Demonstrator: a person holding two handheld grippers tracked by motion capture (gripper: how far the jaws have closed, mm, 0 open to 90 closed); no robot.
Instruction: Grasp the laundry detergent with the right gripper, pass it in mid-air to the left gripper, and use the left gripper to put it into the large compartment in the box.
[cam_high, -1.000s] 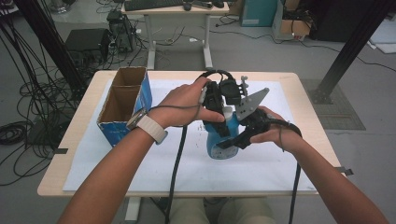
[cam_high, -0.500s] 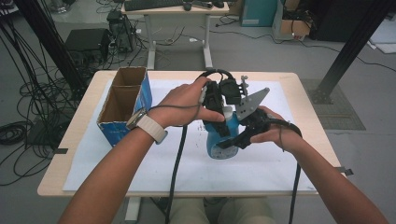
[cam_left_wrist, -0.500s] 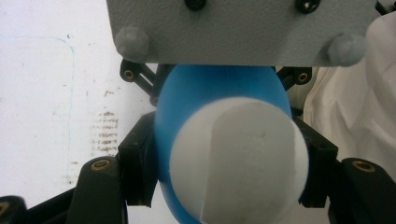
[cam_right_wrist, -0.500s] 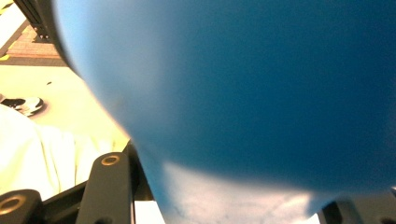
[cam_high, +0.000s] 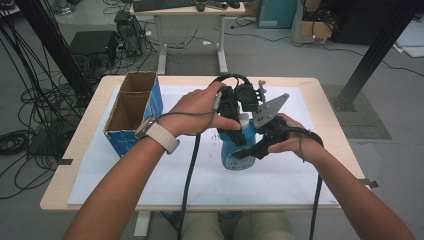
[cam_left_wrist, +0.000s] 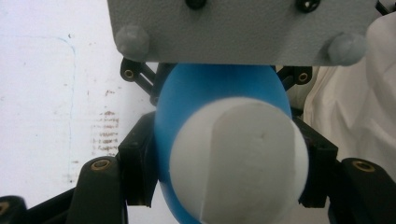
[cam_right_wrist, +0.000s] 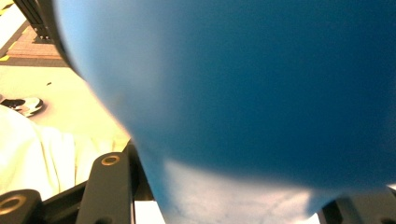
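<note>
Blue bottle (cam_high: 239, 147) gripped from two sides at the table's (cam_high: 325, 120) centre.

The left gripper (cam_high: 234, 131) clamps its white cap (cam_left_wrist: 238, 158) from 12 o'clock; the right gripper (cam_high: 252, 149) squeezes its body from 3 o'clock. A cardboard box (cam_high: 131, 111) sits at 9 o'clock.

Open blue cardboard box (cam_high: 131, 114) at the left of a white-sheeted table (cam_high: 310, 85), desk (cam_high: 185, 11) beyond.

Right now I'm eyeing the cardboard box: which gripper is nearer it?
Left. The left gripper grips the blue bottle's cap nearer the cardboard box; the right gripper clamps its body, farther off.
</note>
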